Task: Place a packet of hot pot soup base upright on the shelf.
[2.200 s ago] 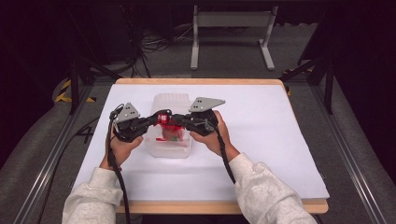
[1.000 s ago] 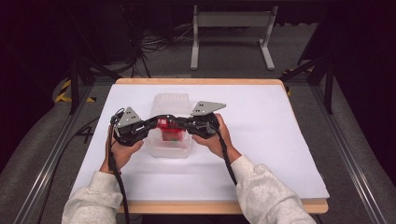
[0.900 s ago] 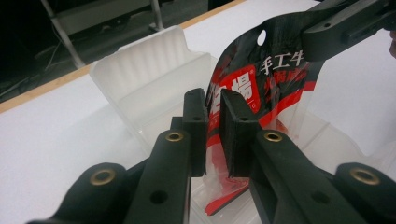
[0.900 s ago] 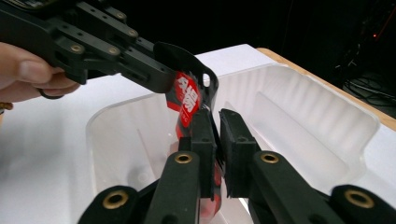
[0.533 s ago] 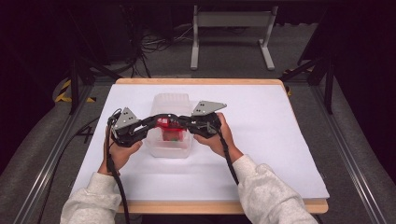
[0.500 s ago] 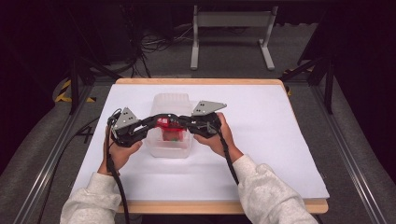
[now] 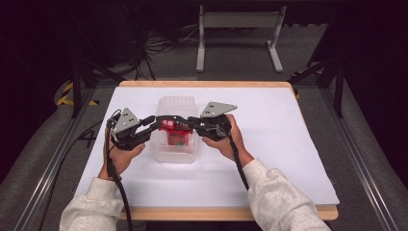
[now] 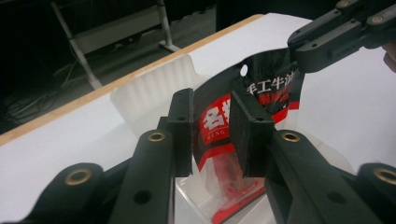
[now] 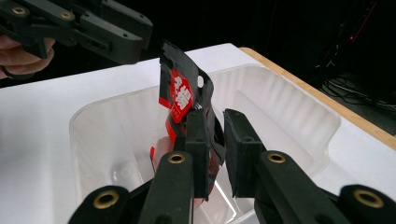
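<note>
**Packet Let Go Over the Tub**

A red-and-black snack packet (image 7: pixel 174 126) stood upright in a clear plastic tub (image 7: pixel 174 153) near the middle of the white-covered table (image 7: pixel 288 144), its lower end down inside the tub and its top sticking up above the rim. The 2 grippers met over the tub from opposite sides. The left gripper (image 8: pixel 212 133) had its jaws just opening; the packet's edge sat in the gap between them, with daylight on both sides, so the pads no longer pressed it. The right gripper (image 9: pixel 214 144) had also eased apart a little, and the packet's other edge lay against 1 pad (image 9: pixel 198 140) with a clear gap to the other (loose contact, not a grip, as far as I could judge).

The risk from here was a snag: with the foil touching a pad, pulling either gripper away sideways could drag the packet up and tip it over the tub's rim, or nudge the light tub itself across the table.
</note>
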A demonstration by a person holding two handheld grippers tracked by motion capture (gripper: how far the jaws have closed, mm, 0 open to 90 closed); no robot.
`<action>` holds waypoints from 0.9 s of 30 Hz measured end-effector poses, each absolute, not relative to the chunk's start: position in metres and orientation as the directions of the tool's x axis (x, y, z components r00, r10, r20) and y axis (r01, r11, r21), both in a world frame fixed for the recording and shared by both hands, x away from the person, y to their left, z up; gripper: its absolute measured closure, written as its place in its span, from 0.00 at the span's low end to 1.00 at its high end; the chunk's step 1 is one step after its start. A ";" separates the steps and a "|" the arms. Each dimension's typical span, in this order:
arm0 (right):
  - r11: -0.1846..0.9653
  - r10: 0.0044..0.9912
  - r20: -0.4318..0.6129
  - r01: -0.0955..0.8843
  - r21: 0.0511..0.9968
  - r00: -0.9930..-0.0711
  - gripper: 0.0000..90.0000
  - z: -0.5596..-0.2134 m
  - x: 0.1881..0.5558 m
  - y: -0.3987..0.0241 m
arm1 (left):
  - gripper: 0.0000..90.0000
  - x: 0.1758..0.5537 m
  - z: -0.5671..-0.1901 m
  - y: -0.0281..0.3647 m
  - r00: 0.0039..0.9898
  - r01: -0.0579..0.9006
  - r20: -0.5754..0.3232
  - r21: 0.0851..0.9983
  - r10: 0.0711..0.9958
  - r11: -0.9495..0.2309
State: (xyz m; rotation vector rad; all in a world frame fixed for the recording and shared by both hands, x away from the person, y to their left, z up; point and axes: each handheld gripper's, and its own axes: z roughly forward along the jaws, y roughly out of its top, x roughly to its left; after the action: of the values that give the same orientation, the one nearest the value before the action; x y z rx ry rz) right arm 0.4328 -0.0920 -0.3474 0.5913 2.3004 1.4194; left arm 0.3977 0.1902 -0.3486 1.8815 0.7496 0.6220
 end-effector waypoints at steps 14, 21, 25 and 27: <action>0.417 0.550 -0.112 0.156 0.895 -0.828 0.85 -0.341 0.432 -0.106 | 0.61 0.385 -0.346 0.187 0.656 0.223 0.106 0.919 0.747 -0.326; 0.429 0.559 -0.124 0.158 0.890 -0.819 0.84 -0.340 0.432 -0.114 | 0.56 0.376 -0.345 0.192 0.660 0.207 0.103 0.927 0.744 -0.312; 0.444 0.564 -0.137 0.158 0.882 -0.815 0.84 -0.342 0.430 -0.123 | 0.56 0.366 -0.344 0.189 0.669 0.187 0.123 0.927 0.733 -0.326; 0.446 0.571 -0.138 0.164 0.880 -0.809 0.84 -0.343 0.430 -0.128 | 0.56 0.361 -0.345 0.188 0.683 0.185 0.113 0.929 0.722 -0.320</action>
State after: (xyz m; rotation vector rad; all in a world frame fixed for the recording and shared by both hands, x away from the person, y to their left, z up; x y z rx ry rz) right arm 0.4299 -0.1280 -0.3429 0.6199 2.2846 1.3227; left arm 0.3612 0.1875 -0.3447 1.8534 0.7137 0.6451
